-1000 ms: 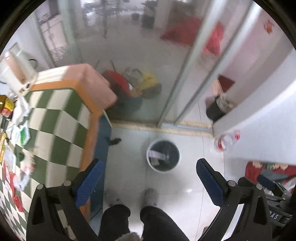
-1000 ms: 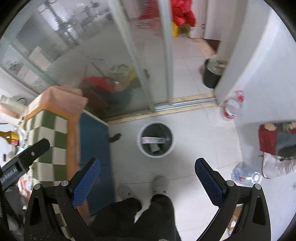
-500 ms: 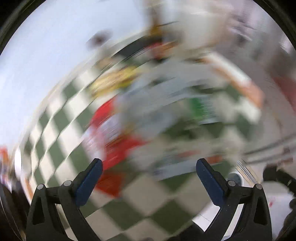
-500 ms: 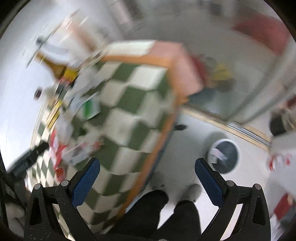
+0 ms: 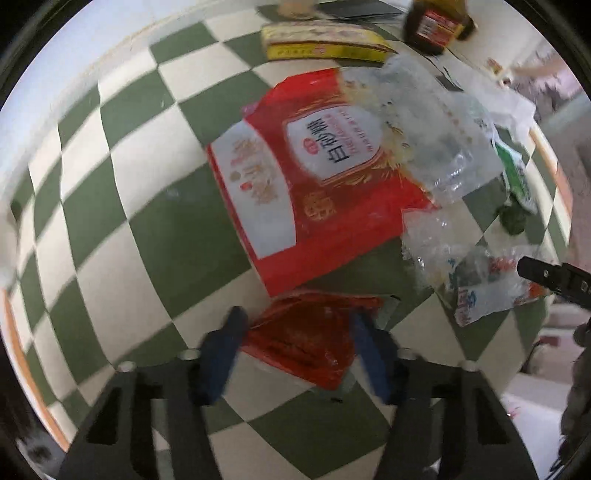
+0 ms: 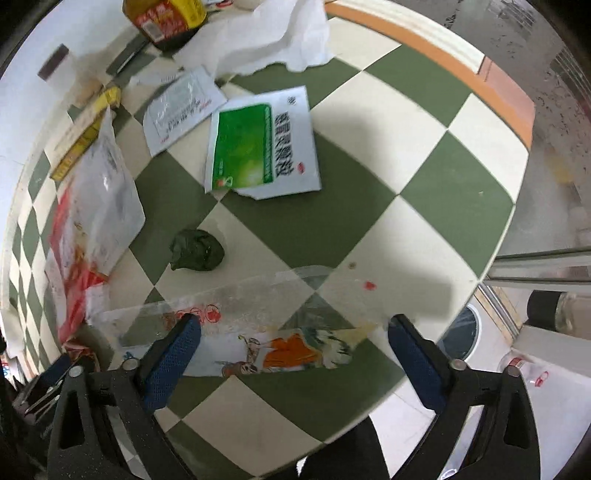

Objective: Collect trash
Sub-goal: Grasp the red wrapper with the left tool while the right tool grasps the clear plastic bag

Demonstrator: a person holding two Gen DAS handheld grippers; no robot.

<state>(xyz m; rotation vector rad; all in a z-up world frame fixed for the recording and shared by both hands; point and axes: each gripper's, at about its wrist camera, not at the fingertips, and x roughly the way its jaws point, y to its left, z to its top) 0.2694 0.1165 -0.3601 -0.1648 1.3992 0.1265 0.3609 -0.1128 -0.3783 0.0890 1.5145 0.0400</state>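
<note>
My left gripper sits low over the checkered tablecloth, its two blue fingers bracketing a crumpled red wrapper. The jaws are narrowed around it; contact on both sides is too blurred to call, so I cannot tell if it is pinched yet. I come at it flat and low because the wrapper lies flat. Just beyond it lies a big red sugar bag, with a clear plastic bag overlapping its right side; a yellow box and a dark bottle stand at the far edge.

My right gripper is spread wide with nothing in it, hovering over a clear printed wrapper at the table's near edge; its fingers straddle the strip, so I judge that is my next pick. Beyond it sit a dark green crumpled wad, a green-and-white sachet, a small white packet and a white tissue. The trash bin shows on the floor, down past the table's right edge. It is close, so drops are short.
</note>
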